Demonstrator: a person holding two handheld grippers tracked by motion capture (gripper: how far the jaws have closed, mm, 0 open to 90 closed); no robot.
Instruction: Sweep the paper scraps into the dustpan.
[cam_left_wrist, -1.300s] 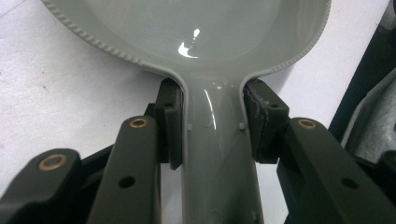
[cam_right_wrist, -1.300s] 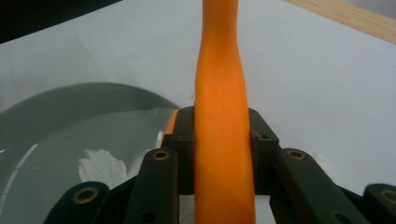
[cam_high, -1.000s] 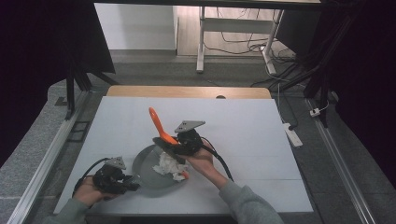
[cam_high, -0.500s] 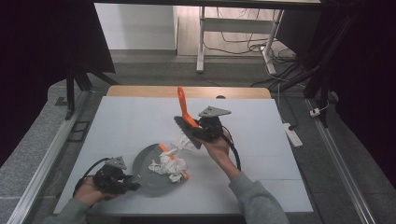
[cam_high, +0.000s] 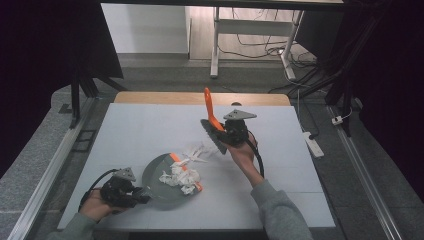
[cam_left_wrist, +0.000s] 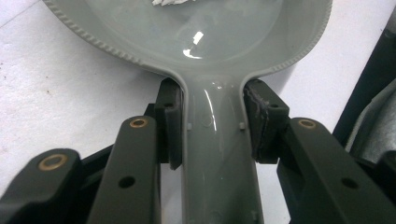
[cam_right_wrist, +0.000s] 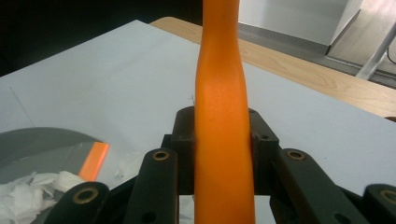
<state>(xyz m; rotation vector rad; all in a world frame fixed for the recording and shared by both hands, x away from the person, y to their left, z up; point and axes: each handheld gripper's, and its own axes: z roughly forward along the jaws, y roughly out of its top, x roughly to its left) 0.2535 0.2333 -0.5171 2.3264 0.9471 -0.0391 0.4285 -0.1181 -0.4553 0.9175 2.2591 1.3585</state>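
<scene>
Your right gripper (cam_high: 226, 134) has its jaws clamped tight on the orange handle of the brush (cam_right_wrist: 223, 140), bristle head low at the jaws, handle pointing up and away toward the far side of the table (cam_high: 150, 120). Your left gripper (cam_high: 131, 192) has its jaws closed on the neck of the grey dustpan (cam_left_wrist: 210, 37), pan flat on the table w/ its orange lip facing the brush side. Crumpled paper scraps (cam_high: 179, 179) lie in the pan; a few loose bits (cam_high: 200, 150) sit on the table just past the lip, btwn pan and brush. They lie below and toward the pan from the bristles, so the right hand is nearer. Bristles are hard to make out in the high view.
</scene>
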